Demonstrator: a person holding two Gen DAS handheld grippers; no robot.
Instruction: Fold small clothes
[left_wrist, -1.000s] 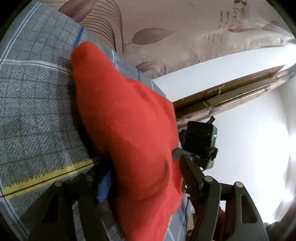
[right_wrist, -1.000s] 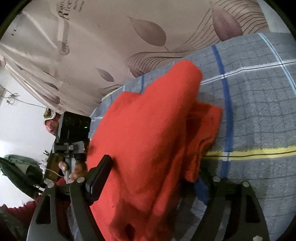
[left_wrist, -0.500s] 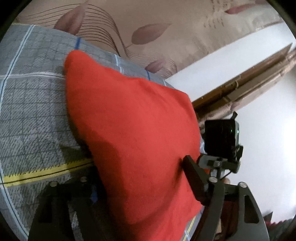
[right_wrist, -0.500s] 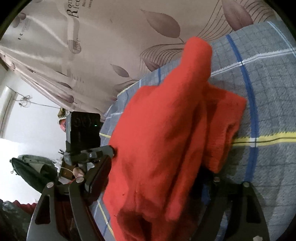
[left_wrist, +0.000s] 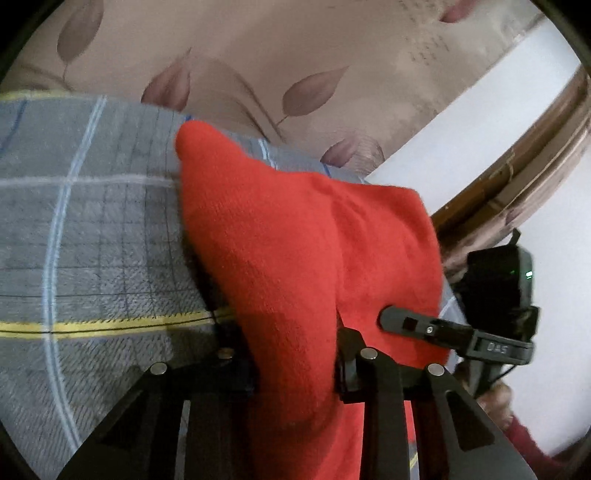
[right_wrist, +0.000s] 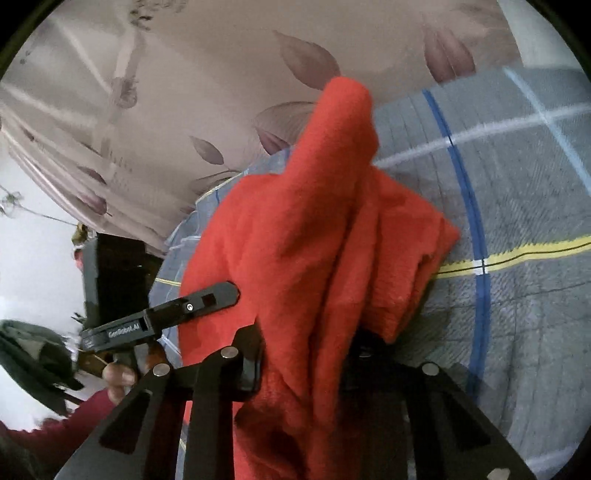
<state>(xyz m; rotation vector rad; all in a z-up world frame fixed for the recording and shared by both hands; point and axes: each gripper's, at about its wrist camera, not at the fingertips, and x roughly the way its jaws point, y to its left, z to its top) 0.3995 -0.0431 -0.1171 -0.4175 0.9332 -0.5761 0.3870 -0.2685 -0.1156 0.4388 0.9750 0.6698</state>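
Left wrist view. Red garment (left_wrist: 295, 258) lies on a grey checked blanket (left_wrist: 92, 240), bunched into a rough triangle. Its long axis runs from the near edge of the frame up and to the left, ending in a rounded tip on the blanket near the far edge. Left gripper (left_wrist: 295, 354) pinches the near end of the cloth; the red knit fills the whole gap between the two black fingers. At right, the right gripper (left_wrist: 406, 321) comes in from the side, one black finger lying across the cloth; a moulded mark reading roughly "DAS" shows on its body, with a green light on the camera block behind it. Leaf-print curtain (left_wrist: 295, 74) beyond the blanket, white wall and brown wooden frame (left_wrist: 535, 155) to the right.

Right wrist view. Same red garment (right_wrist: 314, 240), here seen with its tip raised clear of the blanket (right_wrist: 517, 184), pointing up and away toward the curtain (right_wrist: 184, 92). Folds and a doubled lower layer at right show only in this view. Right gripper (right_wrist: 303, 362) is clamped on the near bunch of cloth. Left gripper (right_wrist: 214, 295) reaches in from the left, its finger against the cloth edge; white lettering on it reads approximately "GenRobot.AI". A hand (right_wrist: 118, 376) holds its handle. Blue and yellow stripes cross on the blanket at right.
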